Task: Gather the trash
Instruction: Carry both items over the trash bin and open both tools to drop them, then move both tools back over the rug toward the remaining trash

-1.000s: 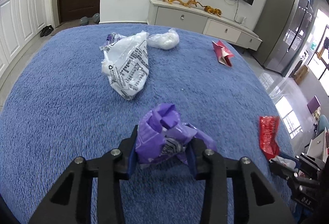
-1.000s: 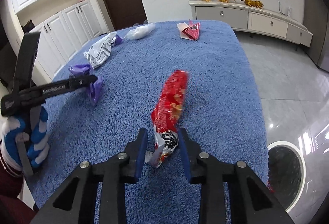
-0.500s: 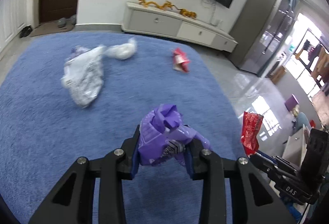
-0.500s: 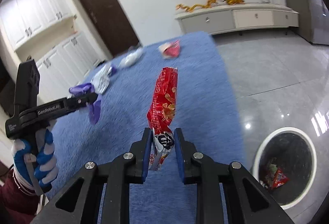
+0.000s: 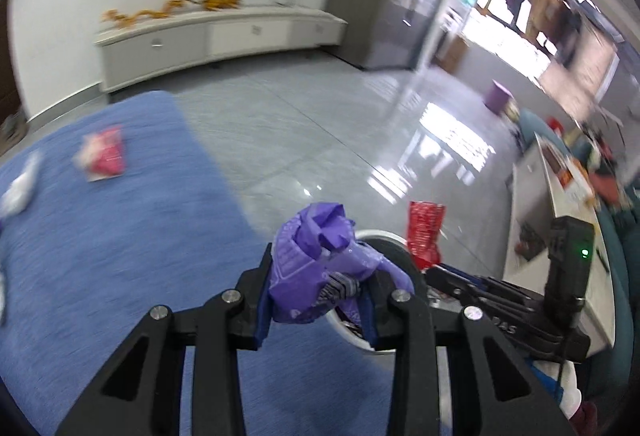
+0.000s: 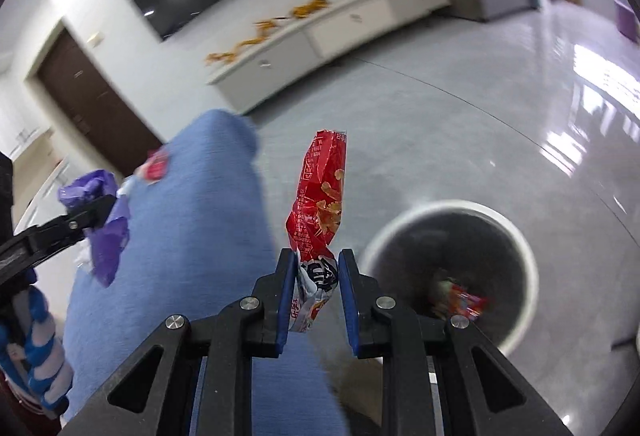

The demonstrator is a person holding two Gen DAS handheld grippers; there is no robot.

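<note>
My left gripper (image 5: 318, 286) is shut on a crumpled purple plastic bag (image 5: 316, 264) and holds it in the air over the near rim of the white round bin (image 5: 380, 236). My right gripper (image 6: 316, 276) is shut on a long red snack wrapper (image 6: 322, 199) that stands upright between the fingers, just left of the bin (image 6: 448, 268). The bin holds some wrappers. In the left wrist view the red wrapper (image 5: 425, 232) and the right gripper (image 5: 436, 270) show at right. In the right wrist view the left gripper (image 6: 94, 213) with the purple bag (image 6: 105, 236) shows at left.
A blue fleece cover (image 5: 100, 236) lies to the left with a small red packet (image 5: 103, 155) and a white bag (image 5: 18, 187) on it. Glossy grey floor (image 5: 320, 123) spreads around the bin. A low white cabinet (image 5: 208, 39) runs along the far wall. A white desk (image 5: 560, 203) stands at right.
Both grippers have swung right, off the blue cover and toward the bin, each carrying its piece. The bin is now close under both. The grips have not changed.
</note>
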